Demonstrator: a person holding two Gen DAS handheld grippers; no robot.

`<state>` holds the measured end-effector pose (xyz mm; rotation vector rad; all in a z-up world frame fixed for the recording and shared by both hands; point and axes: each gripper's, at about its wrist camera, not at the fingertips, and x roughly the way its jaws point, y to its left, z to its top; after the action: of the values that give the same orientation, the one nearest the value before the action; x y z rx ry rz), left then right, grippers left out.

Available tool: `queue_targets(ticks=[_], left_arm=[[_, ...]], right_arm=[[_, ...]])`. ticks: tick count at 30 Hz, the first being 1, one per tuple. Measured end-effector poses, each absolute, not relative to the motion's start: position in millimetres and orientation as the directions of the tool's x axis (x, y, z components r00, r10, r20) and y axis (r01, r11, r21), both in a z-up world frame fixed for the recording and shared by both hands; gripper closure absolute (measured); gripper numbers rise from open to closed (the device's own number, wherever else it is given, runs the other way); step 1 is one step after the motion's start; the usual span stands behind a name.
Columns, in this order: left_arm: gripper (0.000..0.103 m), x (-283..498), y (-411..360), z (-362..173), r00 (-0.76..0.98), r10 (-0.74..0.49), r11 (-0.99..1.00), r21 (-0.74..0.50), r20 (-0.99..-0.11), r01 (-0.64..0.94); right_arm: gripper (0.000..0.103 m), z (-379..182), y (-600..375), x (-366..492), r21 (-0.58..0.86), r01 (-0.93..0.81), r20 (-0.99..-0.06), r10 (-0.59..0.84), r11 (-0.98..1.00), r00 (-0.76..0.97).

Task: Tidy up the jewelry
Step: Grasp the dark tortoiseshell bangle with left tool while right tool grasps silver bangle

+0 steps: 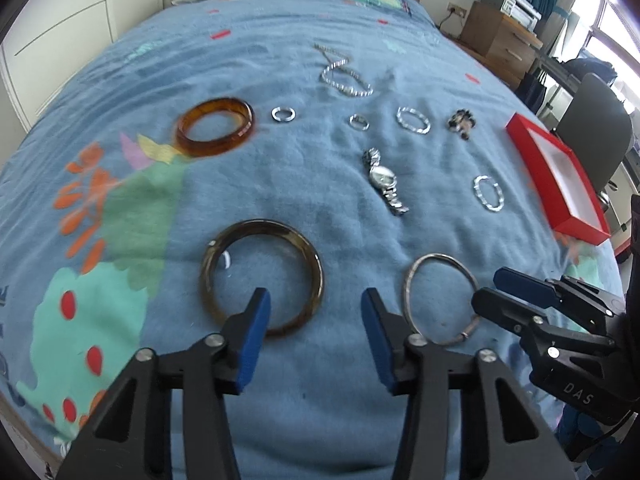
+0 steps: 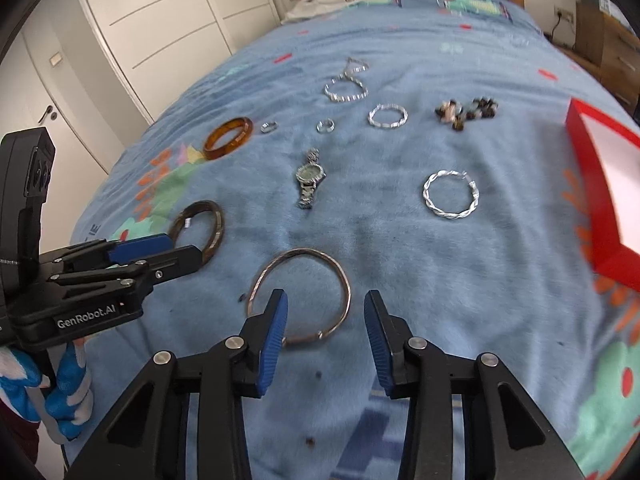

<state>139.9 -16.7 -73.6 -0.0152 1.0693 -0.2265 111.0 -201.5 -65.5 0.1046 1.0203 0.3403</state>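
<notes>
Scattered jewelry [image 2: 310, 178], bare blanket [image 2: 400, 248] between

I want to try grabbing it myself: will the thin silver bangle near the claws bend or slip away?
The thin silver bangle looks like a stiff metal hoop, so it probably keeps its shape. It looks slim and smooth, so it may slip between the right claw pads. Lying flat on the fuzzy blue blanket, it likely won't roll.

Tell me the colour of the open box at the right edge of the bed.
Red outside, white inside: the box shows best in the right wrist view.
</notes>
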Motion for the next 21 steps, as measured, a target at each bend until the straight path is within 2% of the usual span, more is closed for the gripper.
queue_targets(ticks=[4, 13, 15, 18, 20, 21], left_arm=[[0.069, 154.7, -21.3, -92.2, 0.423, -0.17, 0.979, -0.105, -0.89, 0.173], [0.07, 168.8, -32.2, -111.9, 0.407, -0.122, 0.985, -0.059, -0.905, 0.164], [0.07, 170.4, -38.2, -113.6, 0.422, -0.095, 0.987, -0.029, -0.902, 0.16], [0.074, 169.8, -44.6, -113.2, 0.445, -0.069, 0.99, -0.006, -0.893, 0.142], [0.084, 167.7, -46.9, -110.7, 0.458, -0.064, 0.99, 0.0, -0.887, 0.138], [0.093, 165.9, -48.6, -109.3, 0.464, -0.062, 0.99, 0.004, -0.884, 0.14]], right_arm=[[0.066, -82.2, -198.7, 125.9, 0.245, -0.227, -0.839, 0.324, 0.942, 0.438], [0.067, -100.2, -184.9, 142.0, 0.19, -0.276, -0.846, 0.3, 0.942, 0.441], [0.072, -102.6, -182.7, 143.8, 0.161, -0.287, -0.844, 0.282, 0.944, 0.455], [0.087, -103.6, -183.7, 147.3, 0.13, -0.288, -0.84, 0.26, 0.949, 0.476], [0.095, -101.5, -186.6, 149.2, 0.129, -0.287, -0.837, 0.26, 0.949, 0.482], [0.096, -100.3, -187.4, 149.6, 0.131, -0.288, -0.835, 0.262, 0.949, 0.483]])
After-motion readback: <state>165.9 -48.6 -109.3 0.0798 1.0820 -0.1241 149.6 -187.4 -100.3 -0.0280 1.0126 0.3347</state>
